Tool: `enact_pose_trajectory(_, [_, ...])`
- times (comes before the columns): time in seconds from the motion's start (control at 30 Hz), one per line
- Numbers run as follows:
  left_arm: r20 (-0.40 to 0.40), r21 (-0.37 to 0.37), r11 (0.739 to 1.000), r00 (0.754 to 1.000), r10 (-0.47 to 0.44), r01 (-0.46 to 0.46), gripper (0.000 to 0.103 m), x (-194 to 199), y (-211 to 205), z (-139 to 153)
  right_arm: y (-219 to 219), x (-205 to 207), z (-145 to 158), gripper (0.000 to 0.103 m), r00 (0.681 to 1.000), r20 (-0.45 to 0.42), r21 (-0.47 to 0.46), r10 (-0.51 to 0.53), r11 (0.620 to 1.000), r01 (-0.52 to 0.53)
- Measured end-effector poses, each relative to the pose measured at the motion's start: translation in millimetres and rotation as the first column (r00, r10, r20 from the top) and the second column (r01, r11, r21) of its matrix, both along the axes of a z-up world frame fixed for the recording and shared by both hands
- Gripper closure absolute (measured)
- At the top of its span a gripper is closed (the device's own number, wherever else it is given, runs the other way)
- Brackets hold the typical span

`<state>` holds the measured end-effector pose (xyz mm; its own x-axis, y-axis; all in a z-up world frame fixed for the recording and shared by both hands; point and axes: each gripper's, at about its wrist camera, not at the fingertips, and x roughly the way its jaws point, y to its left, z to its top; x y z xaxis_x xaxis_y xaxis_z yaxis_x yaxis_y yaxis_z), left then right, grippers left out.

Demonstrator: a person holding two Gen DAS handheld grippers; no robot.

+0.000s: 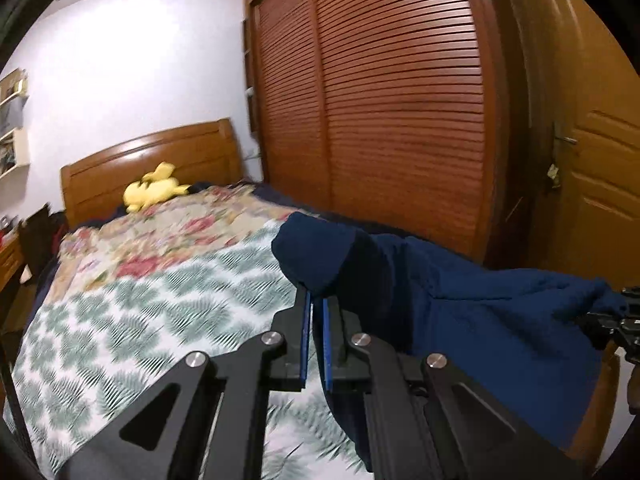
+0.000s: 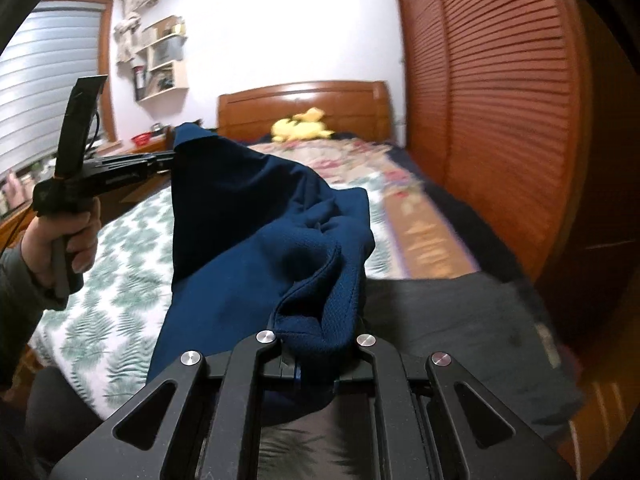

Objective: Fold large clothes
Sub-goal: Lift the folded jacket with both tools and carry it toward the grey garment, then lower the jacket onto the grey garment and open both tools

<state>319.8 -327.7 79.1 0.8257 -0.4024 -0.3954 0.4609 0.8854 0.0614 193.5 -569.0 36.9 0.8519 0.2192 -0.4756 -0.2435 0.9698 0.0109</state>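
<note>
Navy garment (image 1: 460,304) held up off the bed (image 1: 132,312), one grip at each end.

Left gripper (image 1: 316,300) pinched shut on one edge of the cloth; right gripper (image 2: 316,356) clamped on a bunched hem. Cloth hangs stretched between them above the leaf-print cover, likely to spread it flat before folding. Yellow plush toy (image 1: 154,192) sits well apart by the headboard.

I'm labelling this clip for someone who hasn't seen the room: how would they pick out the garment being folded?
Find the bed with the wooden headboard and leaf-print cover. Above its near end hangs a navy garment, stretched between the left gripper and right gripper, each shut on an edge. It is the only plain dark blue cloth held up; the yellow plush lies far off by the headboard.
</note>
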Motion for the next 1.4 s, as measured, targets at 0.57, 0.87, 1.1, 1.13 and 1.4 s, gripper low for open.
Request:
enact_pose_trajectory(0.57, [-0.129,0.022,0.988,0.98,-0.149,0.153,0.099,46,-168,-50,-158,-21,-26,0.094,0.944,-0.084,-0.052,-0.319,0.948,0.315])
enact_pose_trajectory(0.87, [-0.148,0.082,0.986,0.98,-0.134,0.147,0.094,41,-160,-61,-175,-40,-12,0.038,0.895,0.005,-0.111,-0.445,0.89,0.443])
enact_pose_trajectory(1.1, [-0.173,0.003,0.979,0.965,-0.198,0.202,0.084,15,-117,-59,-133,-15,-6,0.038,0.948,0.022,-0.136,-0.316,0.939,0.316])
enact_pose_trajectory(1.13, [-0.169,-0.007,0.978,0.964,-0.205,0.206,0.083,7,-108,-58,-132,-8,-12,0.038,0.948,0.002,-0.141,-0.319,0.938,0.316])
enact_pose_trajectory(1.4, [-0.127,-0.04,0.977,0.969,-0.214,0.211,0.08,-43,-52,-48,-170,18,-92,0.038,0.88,-0.24,-0.123,-0.41,0.912,0.391])
